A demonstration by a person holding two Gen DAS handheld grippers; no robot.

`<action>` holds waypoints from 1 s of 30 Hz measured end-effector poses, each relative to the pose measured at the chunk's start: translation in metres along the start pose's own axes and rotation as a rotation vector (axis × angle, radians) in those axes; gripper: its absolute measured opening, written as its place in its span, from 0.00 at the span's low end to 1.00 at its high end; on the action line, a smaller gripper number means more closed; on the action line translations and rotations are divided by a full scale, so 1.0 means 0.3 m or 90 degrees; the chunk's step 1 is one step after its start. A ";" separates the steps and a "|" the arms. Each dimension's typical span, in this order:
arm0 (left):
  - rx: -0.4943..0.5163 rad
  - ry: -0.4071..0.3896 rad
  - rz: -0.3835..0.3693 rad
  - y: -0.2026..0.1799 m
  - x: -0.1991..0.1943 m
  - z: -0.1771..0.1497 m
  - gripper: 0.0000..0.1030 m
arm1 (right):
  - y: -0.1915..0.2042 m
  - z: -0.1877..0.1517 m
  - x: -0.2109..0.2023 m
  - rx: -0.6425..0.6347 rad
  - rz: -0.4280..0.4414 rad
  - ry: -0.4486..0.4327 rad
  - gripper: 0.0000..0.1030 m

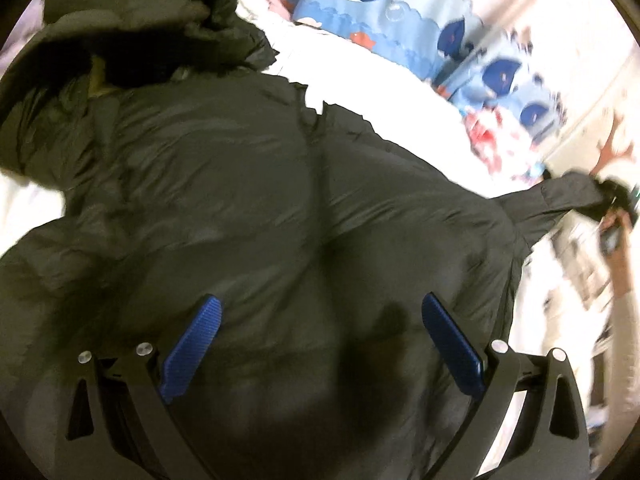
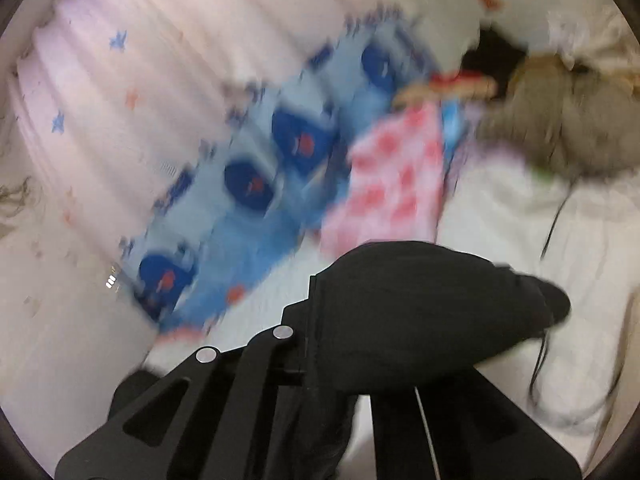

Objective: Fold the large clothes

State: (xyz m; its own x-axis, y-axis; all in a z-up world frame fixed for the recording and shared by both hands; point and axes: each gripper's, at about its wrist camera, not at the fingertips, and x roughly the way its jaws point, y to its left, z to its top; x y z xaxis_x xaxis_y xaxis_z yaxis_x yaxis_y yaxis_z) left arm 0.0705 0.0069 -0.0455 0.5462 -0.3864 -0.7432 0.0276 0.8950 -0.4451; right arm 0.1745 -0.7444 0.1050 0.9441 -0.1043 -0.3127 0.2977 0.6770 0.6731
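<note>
Coat: a large black padded winter coat with a hood lies spread over my white bed, filling most of the left wrist view.
Hood: it sits bunched at the coat's far left end.
Left tongs: my blue-padded jaws stand wide apart just above the coat's middle panel, nothing between them.
Right tongs: clamped together on a black sleeve end of the coat, the cloth bulging past the jaws.
Sleeve: it stretches out from the coat's right side.
Blanket: a light-blue whale-print blanket lies beyond the coat, along the bed's far edge.
</note>
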 end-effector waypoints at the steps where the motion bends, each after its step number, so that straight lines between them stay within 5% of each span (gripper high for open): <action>1: -0.011 0.002 -0.012 0.003 0.001 -0.002 0.94 | -0.066 0.008 0.027 0.025 -0.036 0.008 0.04; 5: 0.011 0.032 0.005 -0.022 0.023 -0.025 0.94 | -0.415 -0.151 0.125 0.137 -0.190 0.160 0.22; 7: 0.030 0.037 0.017 -0.023 -0.007 -0.047 0.93 | -0.477 -0.291 0.056 0.136 -0.133 0.212 0.27; 11: 0.099 0.017 0.085 0.033 -0.144 -0.100 0.94 | -0.395 -0.659 -0.189 0.011 0.019 0.387 0.56; 15: 0.098 0.013 0.187 0.180 -0.292 -0.141 0.94 | -0.249 -1.071 -0.446 -0.079 0.144 0.583 0.58; 22: 0.014 0.039 0.209 0.391 -0.363 -0.247 0.94 | -0.025 -1.312 -0.634 -0.249 0.161 0.613 0.68; 23: 0.001 0.046 0.202 0.417 -0.355 -0.258 0.94 | 0.008 -1.336 -0.643 -0.290 0.159 0.607 0.66; 26: -0.028 0.058 0.186 0.454 -0.351 -0.293 0.94 | 0.055 -1.366 -0.677 -0.324 0.141 0.586 0.25; 28: -0.055 0.053 0.158 0.469 -0.375 -0.292 0.94 | 0.079 -1.237 -0.698 -0.274 0.172 0.536 0.09; 30: -0.055 0.036 0.149 0.461 -0.416 -0.290 0.93 | 0.091 -1.077 -0.737 -0.220 0.228 0.492 0.05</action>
State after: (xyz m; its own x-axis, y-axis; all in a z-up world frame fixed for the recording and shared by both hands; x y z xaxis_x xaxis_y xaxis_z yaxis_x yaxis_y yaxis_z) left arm -0.0666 0.1594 -0.0578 0.4822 -0.1853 -0.8562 -0.1665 0.9402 -0.2973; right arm -0.0718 -0.4674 -0.0239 0.5778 0.5850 -0.5691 -0.1704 0.7684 0.6169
